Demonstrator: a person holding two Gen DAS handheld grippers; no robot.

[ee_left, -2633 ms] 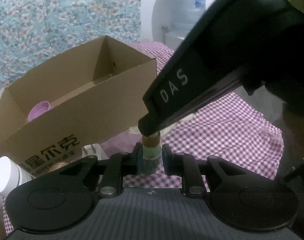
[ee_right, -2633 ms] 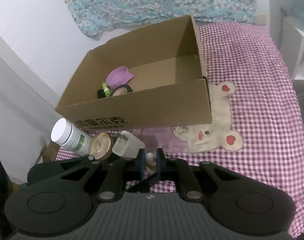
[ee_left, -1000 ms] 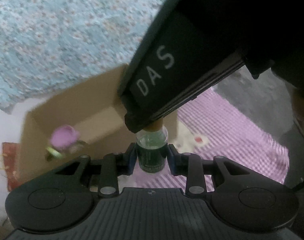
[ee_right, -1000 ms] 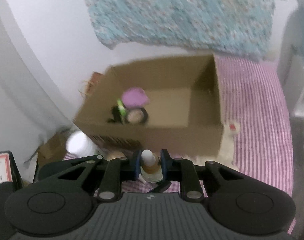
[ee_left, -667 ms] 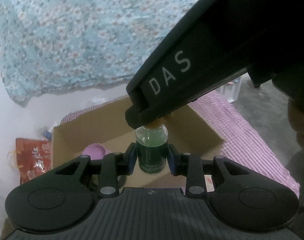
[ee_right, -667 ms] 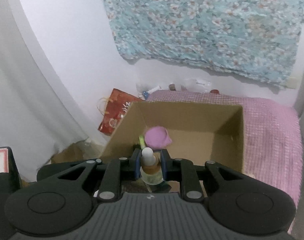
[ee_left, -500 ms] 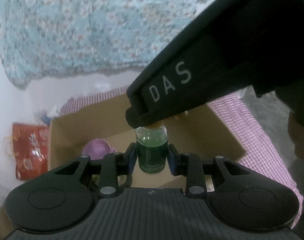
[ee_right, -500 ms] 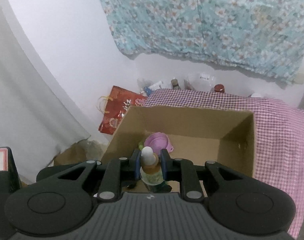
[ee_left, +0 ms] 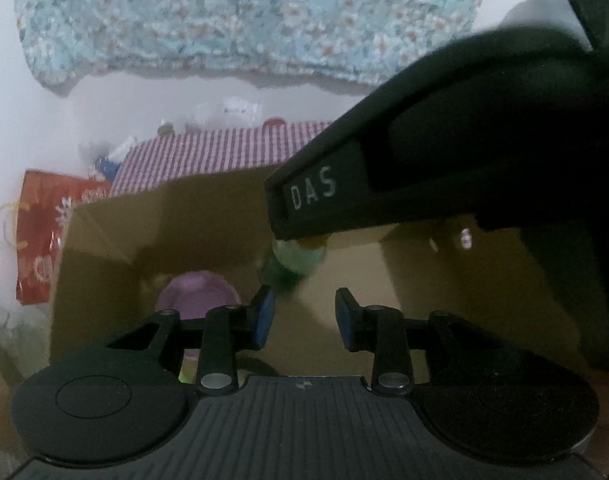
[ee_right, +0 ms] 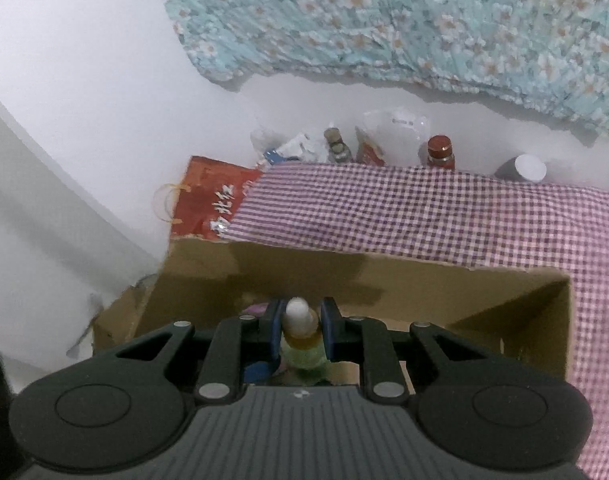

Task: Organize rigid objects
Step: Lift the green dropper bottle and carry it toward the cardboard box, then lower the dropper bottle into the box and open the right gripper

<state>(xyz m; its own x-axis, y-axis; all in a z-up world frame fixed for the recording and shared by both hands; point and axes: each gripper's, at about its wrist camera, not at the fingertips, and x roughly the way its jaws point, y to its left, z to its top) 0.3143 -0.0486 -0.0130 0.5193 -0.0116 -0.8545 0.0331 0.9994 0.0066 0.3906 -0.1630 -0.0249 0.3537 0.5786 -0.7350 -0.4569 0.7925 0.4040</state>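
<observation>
Note the cardboard box (ee_left: 184, 220), open-topped on the checked cloth (ee_right: 424, 208) to accept loading from above. Observe both tools held over its near edge and pointed down into the interior.

Read the right tongs (ee_right: 300, 314) as closed to a narrow gap on the small green bottle (ee_right: 302, 346), gripping at the shoulder just behind the white dropper tip (ee_right: 296, 312). Treat this as the carrying grip.

Read the left tongs (ee_left: 300, 314) as parted, with nothing between the pads. Find the same bottle (ee_left: 294, 264), blurred, just beyond the fingertips and under the nose of the right tool, above the box floor and not yet set down.

Judge the step as lowering the bottle into the box, to the right of the purple cup (ee_left: 196, 296) near the left wall. Expect some swing from so narrow a grip. Lower slowly and release only on contact with the floor.
</observation>
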